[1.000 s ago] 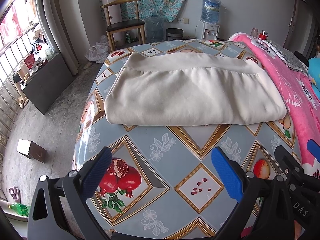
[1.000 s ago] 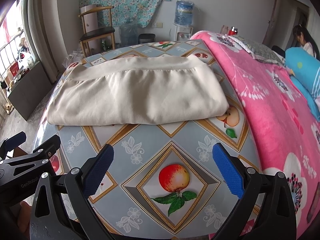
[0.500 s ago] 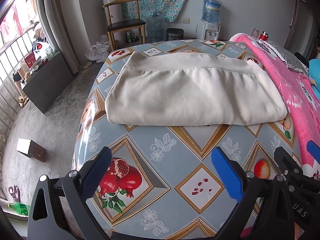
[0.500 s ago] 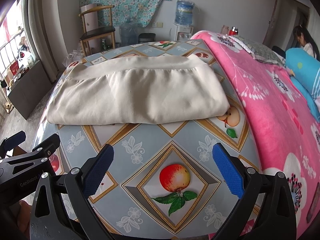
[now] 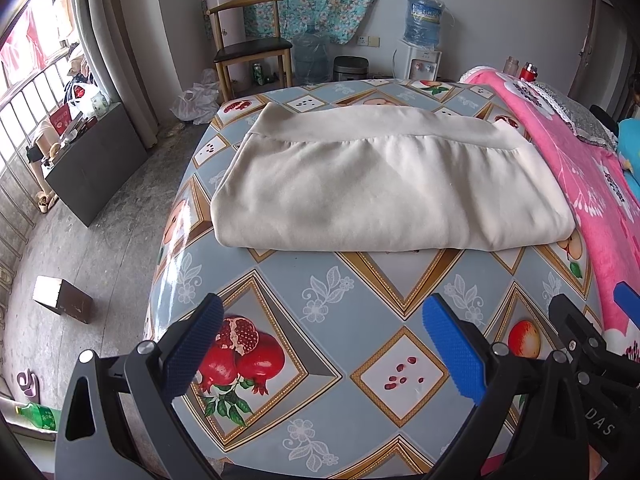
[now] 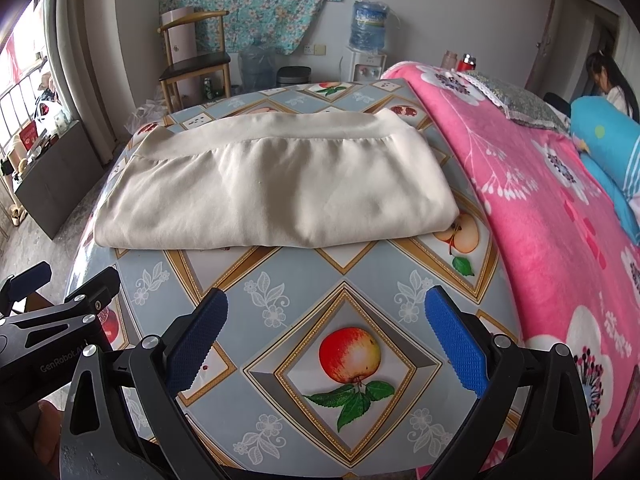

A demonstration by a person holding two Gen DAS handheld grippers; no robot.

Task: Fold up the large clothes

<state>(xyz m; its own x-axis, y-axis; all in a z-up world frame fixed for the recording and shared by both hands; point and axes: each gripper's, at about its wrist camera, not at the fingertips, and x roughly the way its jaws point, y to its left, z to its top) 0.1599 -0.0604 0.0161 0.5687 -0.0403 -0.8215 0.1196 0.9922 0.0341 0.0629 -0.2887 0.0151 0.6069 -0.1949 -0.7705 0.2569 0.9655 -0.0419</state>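
A cream garment (image 5: 384,184) (image 6: 276,188) lies folded into a flat rectangle on the fruit-patterned tablecloth (image 5: 332,320) (image 6: 344,280), its band along the far edge. My left gripper (image 5: 320,348) hovers open over the near part of the table, well short of the garment, nothing between its blue pads. My right gripper (image 6: 326,344) is open too, above an apple print, also clear of the cloth. Each gripper shows at the edge of the other's view.
A pink flowered blanket (image 6: 540,208) covers the bed along the table's right side, where a person (image 6: 608,84) sits far back. A wooden chair (image 5: 248,44), water dispenser (image 5: 422,40) and bin stand behind the table. Bare floor with a small box (image 5: 60,300) lies left.
Both views have barely shifted; the garment and both grippers stay as they were.
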